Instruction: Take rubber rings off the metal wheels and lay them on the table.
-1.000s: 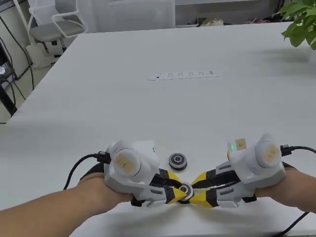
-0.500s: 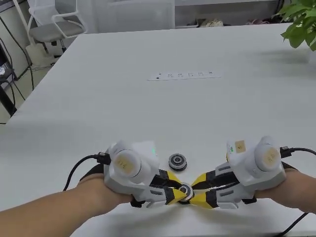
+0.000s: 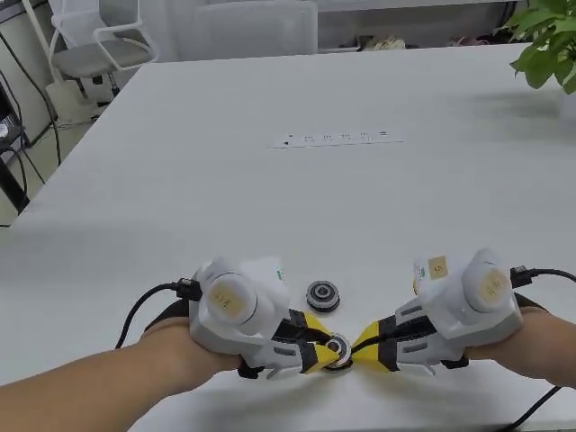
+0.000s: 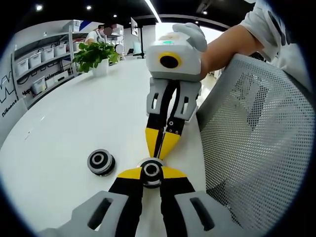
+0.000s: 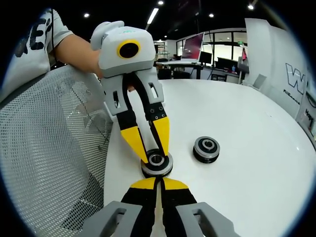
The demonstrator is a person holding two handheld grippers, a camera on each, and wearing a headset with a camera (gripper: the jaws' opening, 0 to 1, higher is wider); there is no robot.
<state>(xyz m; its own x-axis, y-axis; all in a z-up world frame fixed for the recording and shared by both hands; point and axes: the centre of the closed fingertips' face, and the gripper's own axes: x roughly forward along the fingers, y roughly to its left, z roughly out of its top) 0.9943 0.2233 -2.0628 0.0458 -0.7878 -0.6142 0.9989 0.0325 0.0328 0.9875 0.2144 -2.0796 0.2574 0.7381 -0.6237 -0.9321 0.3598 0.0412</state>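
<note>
At the near edge of the white bench, both forearms enter from the lower corners of the head view, and the hands angle their tools inward so that the tips meet nose to nose. The left hand holds the left tool low and nearly level. The right hand holds the right tool in mirror pose.

The left tool's jaws stand partly spread, one yellow tip on each side of a metal wheel, clamping it just above the bench. The right tool's jaws are drawn together, their tips touching the wheel's rim. Whether any rubber is pinched between them cannot be told.

The held wheel is a small disc with a bright hub and a dark rubber ring around its outside, lying flat-face up. In the left gripper view the wheel sits between that tool's own tips, with the right tool meeting it from the far side. A second wheel, of the same kind, lies flat on the bench just beyond the tools, apart from both.

Compared with one second ago, the right tool's jaws, then visibly apart, have closed. The left tool's grip and both wheels' places are unchanged.
</note>
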